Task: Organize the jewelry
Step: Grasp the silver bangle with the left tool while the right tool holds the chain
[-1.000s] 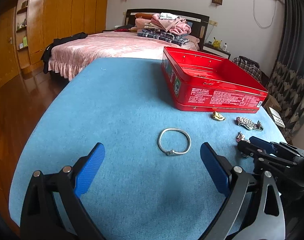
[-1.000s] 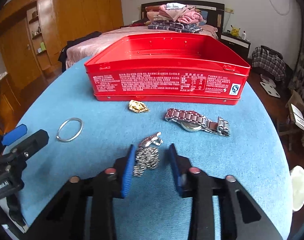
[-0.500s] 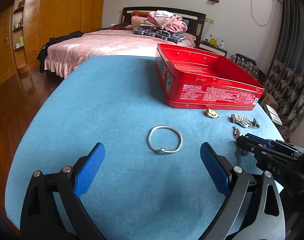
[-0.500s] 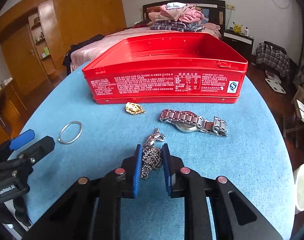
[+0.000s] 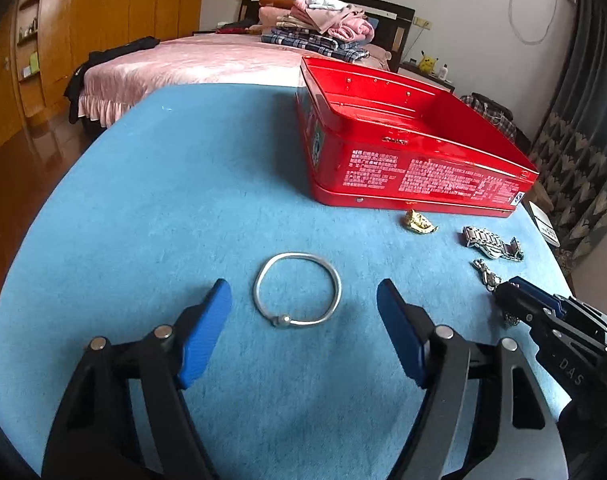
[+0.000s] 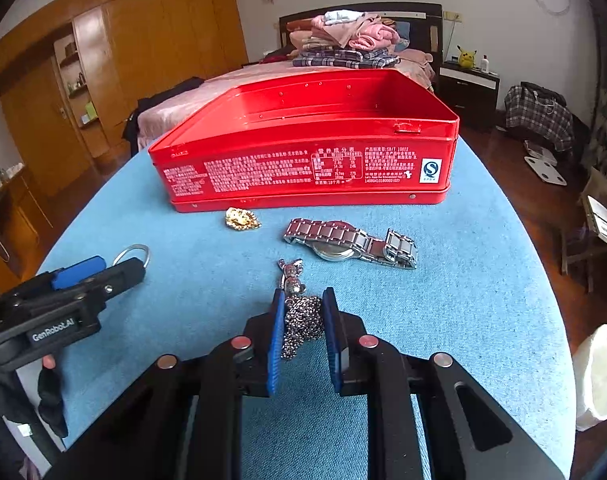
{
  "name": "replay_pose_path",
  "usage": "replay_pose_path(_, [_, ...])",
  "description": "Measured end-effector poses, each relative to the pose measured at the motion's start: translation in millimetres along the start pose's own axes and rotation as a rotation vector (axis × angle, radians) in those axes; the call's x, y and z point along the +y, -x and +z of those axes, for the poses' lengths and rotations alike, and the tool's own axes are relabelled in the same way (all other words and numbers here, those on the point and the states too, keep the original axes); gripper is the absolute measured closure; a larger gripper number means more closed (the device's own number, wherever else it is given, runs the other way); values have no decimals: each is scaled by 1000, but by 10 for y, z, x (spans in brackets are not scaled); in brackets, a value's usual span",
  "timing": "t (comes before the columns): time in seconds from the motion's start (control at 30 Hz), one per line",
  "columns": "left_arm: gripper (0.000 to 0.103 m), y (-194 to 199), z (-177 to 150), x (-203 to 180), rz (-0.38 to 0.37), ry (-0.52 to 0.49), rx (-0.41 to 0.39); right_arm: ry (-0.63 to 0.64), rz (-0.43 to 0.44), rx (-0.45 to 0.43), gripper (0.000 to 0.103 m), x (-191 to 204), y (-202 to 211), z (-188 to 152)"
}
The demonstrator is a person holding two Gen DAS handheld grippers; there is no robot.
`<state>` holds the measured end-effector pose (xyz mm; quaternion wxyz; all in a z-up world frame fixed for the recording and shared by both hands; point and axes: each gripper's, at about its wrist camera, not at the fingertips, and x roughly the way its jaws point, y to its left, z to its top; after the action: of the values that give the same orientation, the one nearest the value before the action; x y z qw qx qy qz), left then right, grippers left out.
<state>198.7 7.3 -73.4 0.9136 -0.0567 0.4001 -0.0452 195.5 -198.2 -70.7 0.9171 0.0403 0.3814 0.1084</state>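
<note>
Left wrist: your left hand-held gripper (image 5: 303,312) gapes wide around the thin silver bangle (image 5: 297,290), flat on the fuzzy blue counter (image 5: 163,184); red tin (image 5: 415,148) at 1 o'clock. Close off-centre and the smooth hoop may skate away

Right wrist: your right hand-held gripper (image 6: 303,312) stands narrow, pads flanking the heaped bead chain (image 6: 301,326); whether it pinches, I cannot tell. Loose links could spill. Steel watch (image 6: 349,242) and gold charm (image 6: 242,219) at 12, before the tin
</note>
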Motion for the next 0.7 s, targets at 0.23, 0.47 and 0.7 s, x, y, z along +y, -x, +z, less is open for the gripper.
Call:
replay_pose_path(0.23, [86, 16, -31, -13, -17, -9, -3, 5, -3, 0, 84, -32, -13, -8])
replay_pose_path(0.47, [87, 52, -66, -50, -41, -11, -2, -7, 9, 1, 84, -38, -11, -5])
replay_pose_path(0.7, [43, 116, -42, -201, -47, -41, -12, -13, 16, 1, 84, -70, -12, -10])
